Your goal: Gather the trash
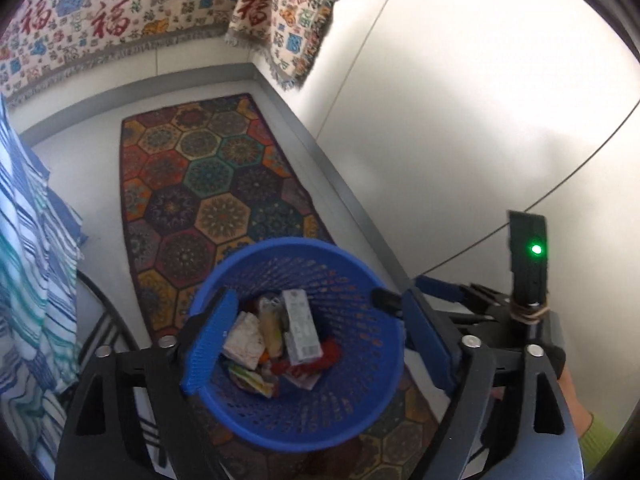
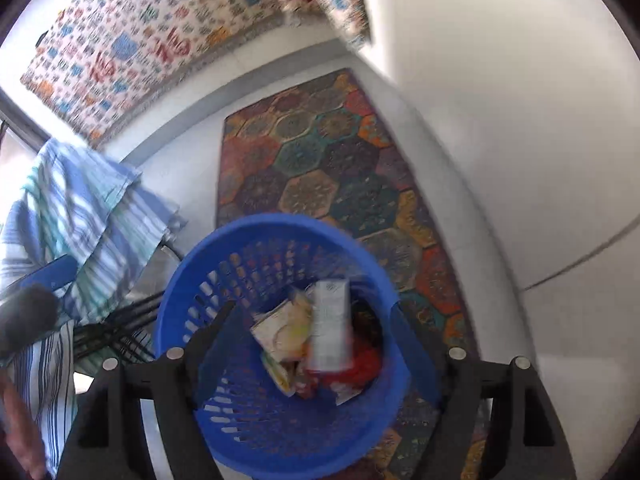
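Blue basket (image 1: 296,420) stands on patterned rug (image 1: 208,184), near wall on right. Looks light, thin perforated plastic, flexes; best held at rim. Trash inside: white carton (image 1: 302,330), crumpled wrappers (image 1: 244,338), light, crushable, slippery.

Left gripper (image 1: 316,344) spread above basket mouth, empty. Right gripper (image 2: 316,356) also spread, nothing pinched.

Left view alone shows green light on other gripper; right view, though blurred, shows basket's left wall slots and striped cloth (image 2: 80,216).

A hexagon-patterned runner rug (image 1: 208,200) was laid on the pale floor (image 1: 96,184) beside a white wall (image 1: 480,100). A character-printed blanket (image 1: 120,12) was hung above; striped cloth (image 2: 88,216) was draped nearby.
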Demonstrator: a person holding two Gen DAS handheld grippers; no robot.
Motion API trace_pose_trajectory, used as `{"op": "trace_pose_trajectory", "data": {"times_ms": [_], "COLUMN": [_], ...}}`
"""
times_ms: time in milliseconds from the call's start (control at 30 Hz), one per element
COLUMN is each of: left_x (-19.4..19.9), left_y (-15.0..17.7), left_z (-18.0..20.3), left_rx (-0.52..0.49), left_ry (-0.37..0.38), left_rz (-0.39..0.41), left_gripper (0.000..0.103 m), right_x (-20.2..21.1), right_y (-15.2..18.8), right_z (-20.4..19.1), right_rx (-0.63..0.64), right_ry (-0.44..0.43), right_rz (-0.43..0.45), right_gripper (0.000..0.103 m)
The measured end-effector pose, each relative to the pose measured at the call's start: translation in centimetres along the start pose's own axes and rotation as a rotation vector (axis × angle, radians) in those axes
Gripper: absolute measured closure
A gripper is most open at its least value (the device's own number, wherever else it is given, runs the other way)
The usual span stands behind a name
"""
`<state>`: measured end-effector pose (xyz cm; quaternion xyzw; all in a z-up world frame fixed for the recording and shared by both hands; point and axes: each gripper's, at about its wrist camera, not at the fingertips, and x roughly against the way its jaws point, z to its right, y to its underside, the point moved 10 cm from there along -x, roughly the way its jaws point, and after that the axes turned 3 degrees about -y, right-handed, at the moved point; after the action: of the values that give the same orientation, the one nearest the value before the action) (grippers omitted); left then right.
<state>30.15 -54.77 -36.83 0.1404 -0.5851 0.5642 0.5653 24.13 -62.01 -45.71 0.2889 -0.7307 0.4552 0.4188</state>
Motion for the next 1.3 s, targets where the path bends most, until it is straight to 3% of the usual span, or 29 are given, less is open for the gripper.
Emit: {"op": "trace_pose_trajectory", "data": {"times_ms": [67,167,233,300,567,767,1000,1300], "left_x": [2.2,6.3,8.4,9.9,18.6,20.4,21.7,22.9], "left_y": [-0.4,-0.4,0.7,2.3,7.9,8.9,9.7,10.1], "left_z": [0.2,1.0,1.6,1.8,3.1,2.4,2.3,2.3], "left_rx": [-0.021,-0.071,-0.108,-0.145,-0.201,-0.204,-0.175,-0.171], "left_ry": [-0.028,-0.05,-0.054,-0.084,-0.215,-0.273,-0.213,-0.222], "left_rz": [0.052,0.119,0.078,0.008,0.103,0.094,0.073,0.105], "left_gripper": [0.002,0.001,0.0,0.0,0.0,0.0,0.001,0.001], "right_x": [2.5,7.5,11.1,14.7,24.8,27.5,30.0,31.4], "right_y": [-0.3,-0.2,0.5,1.5,8.8,12.3,13.9,14.4], "right_z": [-0.2,-1.3,-2.0,-3.0,-7.4,-10.6,-12.5,-13.8], "right_rx": [0.006,0.01,0.027,0.035,0.025,0.036,0.015,0.005], "right_ry": [0.017,0.042,0.099,0.16,0.271,0.266,0.263,0.251], "right_rz": [0.026,0.048,0.058,0.078,0.204,0.203,0.232,0.235], "right_gripper": [0.023,0.011,0.0,0.0,0.0,0.0,0.0,0.0]}}
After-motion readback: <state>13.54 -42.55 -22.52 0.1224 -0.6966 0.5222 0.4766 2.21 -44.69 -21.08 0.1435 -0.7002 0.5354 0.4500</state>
